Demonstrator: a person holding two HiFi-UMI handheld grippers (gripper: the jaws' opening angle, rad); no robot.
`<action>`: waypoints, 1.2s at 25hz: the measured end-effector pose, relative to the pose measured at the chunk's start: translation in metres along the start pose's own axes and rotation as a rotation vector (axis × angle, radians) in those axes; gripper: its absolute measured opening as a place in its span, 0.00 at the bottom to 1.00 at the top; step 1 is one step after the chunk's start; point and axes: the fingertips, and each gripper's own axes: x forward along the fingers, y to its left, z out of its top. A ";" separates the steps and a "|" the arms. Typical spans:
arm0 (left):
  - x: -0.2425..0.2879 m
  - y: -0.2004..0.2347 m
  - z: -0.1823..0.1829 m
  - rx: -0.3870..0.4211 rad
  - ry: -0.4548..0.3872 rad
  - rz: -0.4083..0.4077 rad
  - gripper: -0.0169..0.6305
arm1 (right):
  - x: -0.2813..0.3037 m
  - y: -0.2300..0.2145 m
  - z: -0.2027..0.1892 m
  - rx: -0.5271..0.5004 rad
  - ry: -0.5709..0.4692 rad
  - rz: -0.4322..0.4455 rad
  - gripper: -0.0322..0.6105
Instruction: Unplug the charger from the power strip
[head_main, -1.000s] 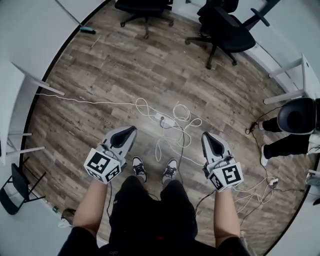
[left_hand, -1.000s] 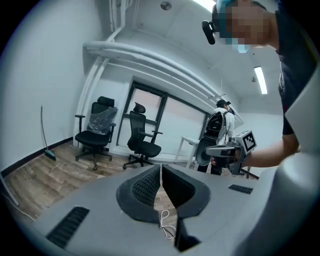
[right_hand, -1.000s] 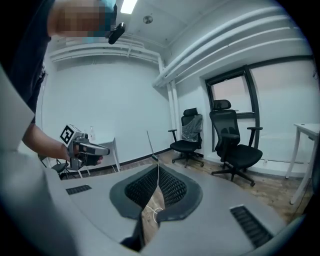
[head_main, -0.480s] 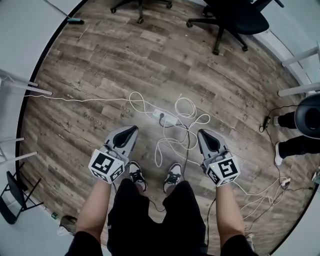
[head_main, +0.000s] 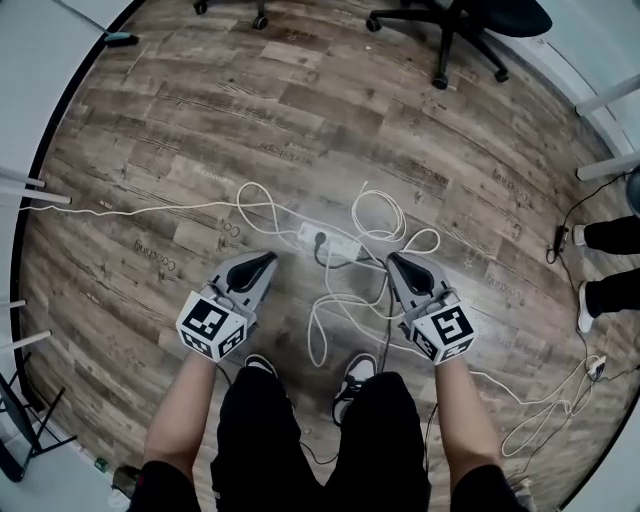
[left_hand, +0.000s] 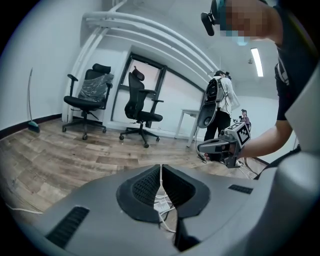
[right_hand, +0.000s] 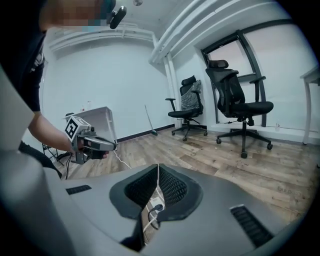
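In the head view, the left gripper (head_main: 262, 263) and the right gripper (head_main: 397, 262) are held side by side over a wooden floor (head_main: 200, 120), well apart from each other, both pointing toward the far side. The power strip (head_main: 332, 243) lies on the floor between their tips and a little farther out, and neither gripper touches it. The charger (head_main: 321, 240), a black plug, sits in the strip's left end. Loose white cables (head_main: 378, 215) loop around the strip and trail off to the left and right. The person's shoes (head_main: 356, 372) stand on the near side, the bases of office chairs (head_main: 447, 45) are at the far edge, and a second person's legs (head_main: 605, 236) show at the right edge. In the left gripper view, the left gripper (left_hand: 161, 168) has its jaws pressed together with nothing between them. The power strip (left_hand: 162, 205) shows on the floor through the gap beneath them, the right gripper (left_hand: 222, 146) is off to the right, and two office chairs (left_hand: 141, 107) stand far back by the wall. In the right gripper view, the right gripper (right_hand: 158, 170) is likewise closed tight and empty. Under its jaws the power strip (right_hand: 154, 201) shows with the charger (right_hand: 158, 207) plugged in. The left gripper (right_hand: 92, 144) is on the left, in front of a white table (right_hand: 100, 116).
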 end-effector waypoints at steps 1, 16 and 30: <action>0.011 0.007 -0.016 -0.003 0.004 -0.006 0.08 | 0.011 -0.004 -0.018 0.000 0.006 0.002 0.08; 0.144 0.045 -0.196 -0.008 0.125 -0.178 0.08 | 0.121 -0.033 -0.231 -0.066 0.201 0.105 0.17; 0.231 0.051 -0.278 0.007 0.332 -0.212 0.07 | 0.194 -0.039 -0.316 -0.310 0.479 0.264 0.34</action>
